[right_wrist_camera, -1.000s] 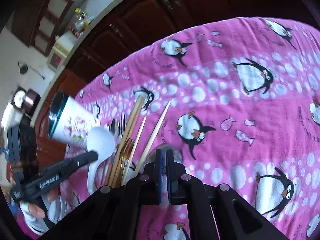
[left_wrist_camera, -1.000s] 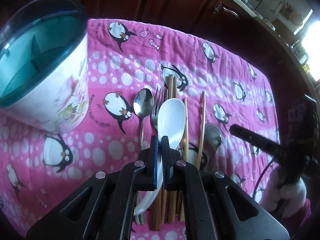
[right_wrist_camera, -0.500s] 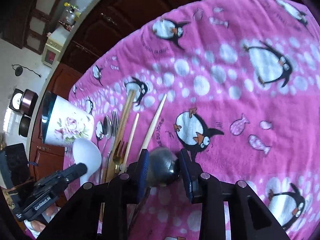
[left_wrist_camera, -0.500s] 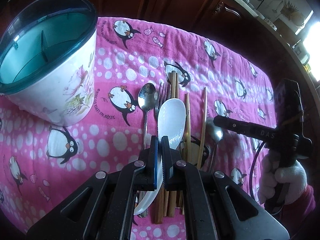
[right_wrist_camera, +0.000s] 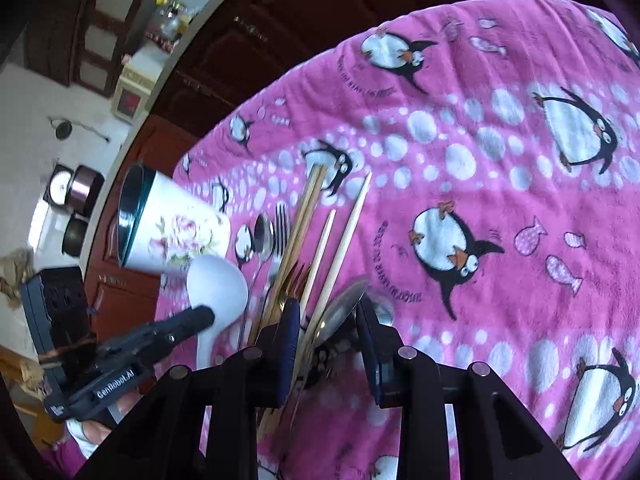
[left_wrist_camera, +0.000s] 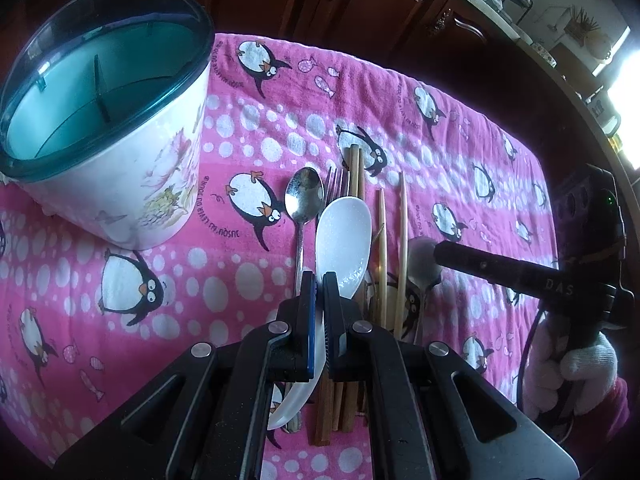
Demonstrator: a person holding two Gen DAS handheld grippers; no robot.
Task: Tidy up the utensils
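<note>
My left gripper (left_wrist_camera: 319, 282) is shut on the handle of a white ladle-like spoon (left_wrist_camera: 342, 240), held over the row of utensils. The white floral holder with a teal divided inside (left_wrist_camera: 104, 120) stands at the left. A steel spoon (left_wrist_camera: 304, 196), a fork (left_wrist_camera: 338, 178), wooden chopsticks (left_wrist_camera: 354, 172) and thin sticks (left_wrist_camera: 402, 232) lie on the cloth. My right gripper (right_wrist_camera: 328, 308) is open, its fingers on either side of a grey metal spoon (right_wrist_camera: 344, 312), which also shows in the left wrist view (left_wrist_camera: 422, 264). The white spoon (right_wrist_camera: 216, 288) and the holder (right_wrist_camera: 172, 228) show at the left of the right wrist view.
A pink penguin cloth (left_wrist_camera: 460, 152) covers the table, with dark wooden cabinets (left_wrist_camera: 360, 4) behind its far edge. My right gripper's body and a gloved hand (left_wrist_camera: 572, 368) are at the right of the left wrist view.
My right gripper has opened and dropped down around the grey metal spoon. My left gripper has kept hold of the white spoon and backed off a little, so the holder shows more fully.
</note>
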